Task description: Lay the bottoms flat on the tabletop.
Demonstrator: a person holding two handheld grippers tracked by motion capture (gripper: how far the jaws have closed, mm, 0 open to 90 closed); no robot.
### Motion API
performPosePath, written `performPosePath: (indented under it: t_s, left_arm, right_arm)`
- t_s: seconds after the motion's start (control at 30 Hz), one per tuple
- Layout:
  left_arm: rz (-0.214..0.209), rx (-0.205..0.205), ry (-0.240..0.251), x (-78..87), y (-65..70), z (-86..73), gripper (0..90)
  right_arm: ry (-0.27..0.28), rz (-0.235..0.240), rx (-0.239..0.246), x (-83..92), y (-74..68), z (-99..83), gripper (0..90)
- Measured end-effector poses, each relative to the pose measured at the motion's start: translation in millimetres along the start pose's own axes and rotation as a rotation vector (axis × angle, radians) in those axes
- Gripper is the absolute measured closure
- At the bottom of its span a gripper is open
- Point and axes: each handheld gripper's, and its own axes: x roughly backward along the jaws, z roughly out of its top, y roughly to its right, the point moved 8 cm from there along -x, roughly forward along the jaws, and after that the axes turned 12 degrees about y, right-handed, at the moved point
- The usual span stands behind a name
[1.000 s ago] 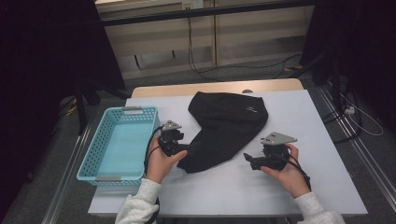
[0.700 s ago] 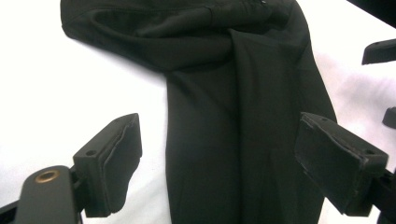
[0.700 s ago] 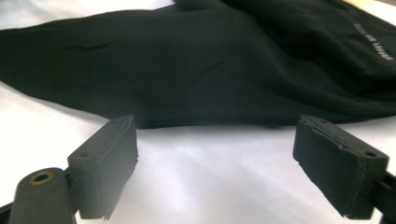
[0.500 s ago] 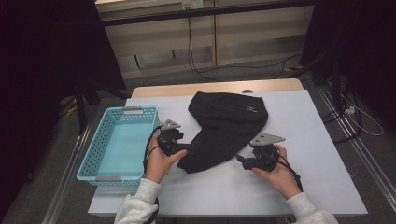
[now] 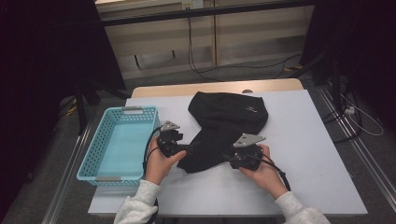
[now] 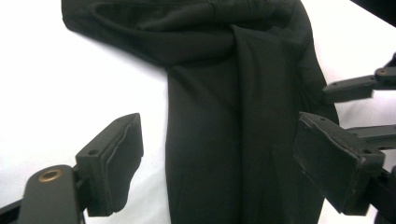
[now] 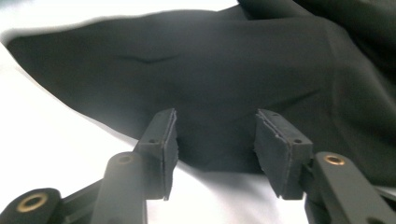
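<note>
Between my right claw's [image 7: 215,140] pads sits the near hem of the black garment [image 5: 224,126]; the jaws have just been closing and stand about half apart, edge between them but not pinched yet, I'd say. My left claw [image 6: 219,158] across from it is spread wide over the narrow folded end, nothing held. Reckon this thing's light, floppy and a bit slick, so I'd bite a doubled fold at the edge, not a single layer. Looks matte, creased, bunched wide at the far end. Blue basket [image 5: 114,140] sits beyond the left claw.
</note>
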Motion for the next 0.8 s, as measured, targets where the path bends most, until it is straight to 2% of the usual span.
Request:
performPosePath:
  t_s: [0.03, 0.07, 0.1, 0.13, 0.17, 0.2, 0.23, 0.5, 0.57, 0.7, 0.8]
  left_arm:
    - [0.003, 0.002, -0.006, 0.7, -0.2, -1.9, 17.0]
    - [0.003, 0.002, -0.006, 0.7, -0.2, -1.9, 17.0]
    - [0.002, -0.001, -0.007, 1.5, -0.5, -2.9, 17.1]
    - [0.002, -0.001, -0.007, 1.5, -0.5, -2.9, 17.2]
    - [0.007, -0.003, -0.007, 2.2, -1.1, -3.1, 17.3]
    - [0.010, -0.003, -0.006, 2.8, -1.4, -3.5, 17.3]
    - [0.007, 0.002, -0.006, 4.0, -1.4, -4.2, 17.3]
    - [0.009, 0.005, 0.006, 12.2, -1.9, -1.6, 17.3]
    - [0.016, 0.005, 0.013, 13.9, -3.6, -1.3, 17.3]
    - [0.018, 0.006, 0.005, 14.9, -5.6, -3.5, 17.4]
    - [0.012, 0.004, -0.001, 13.7, -3.9, -5.5, 17.7]
  right_arm:
    - [-0.012, 0.032, -0.018, -6.4, -4.5, -2.1, 53.0]
    - [-0.012, 0.032, -0.018, -6.4, -4.5, -2.1, 53.0]
    - [-0.039, 0.039, 0.015, -10.9, -6.9, -7.1, 65.6]
    - [-0.039, 0.039, 0.015, -10.9, -6.9, -7.1, 65.6]
    - [-0.058, 0.075, 0.010, -10.8, -9.9, -5.6, 84.5]
    - [-0.058, 0.075, 0.010, -10.8, -9.9, -5.6, 84.5]
    - [-0.069, 0.078, 0.022, -10.2, -9.9, -5.7, 90.0]
    - [-0.050, 0.087, -0.014, -7.3, -3.8, -1.3, 90.0]
    - [-0.021, 0.096, -0.040, -1.9, -1.5, 5.2, 90.0]
    - [-0.004, 0.096, -0.039, 8.7, 4.2, 12.2, 90.0]
    - [0.028, 0.110, -0.070, 18.6, 7.6, 17.1, 90.0]
